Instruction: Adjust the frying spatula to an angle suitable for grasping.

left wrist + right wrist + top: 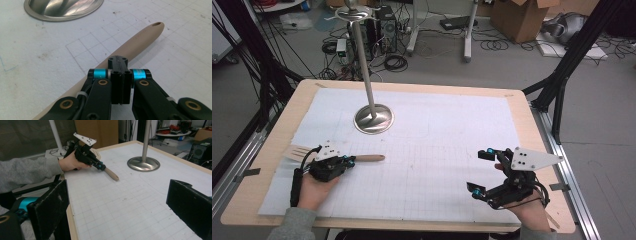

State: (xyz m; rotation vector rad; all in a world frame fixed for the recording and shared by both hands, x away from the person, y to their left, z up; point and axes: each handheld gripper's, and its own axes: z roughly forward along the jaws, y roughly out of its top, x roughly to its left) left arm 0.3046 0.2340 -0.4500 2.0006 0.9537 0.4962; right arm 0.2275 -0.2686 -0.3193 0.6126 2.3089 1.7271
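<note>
The left gripper (346, 161) has its fingers clamped on a wooden spatula (368, 158) lying crosswise on the counter (532, 135), handle pointing toward the right gripper (481, 171), whose fingers gape empty.

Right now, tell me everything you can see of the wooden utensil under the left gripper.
The wooden utensil is pale, unpainted wood: a slotted, fork-like flat head toward the table's left edge and a rounded handle that tapers to a tip with a small hanging hole. It lies flat on the white gridded sheet, in front of the metal stand's round base, apart from it. The left gripper, jaws shut, sits over the middle of the handle.
</note>
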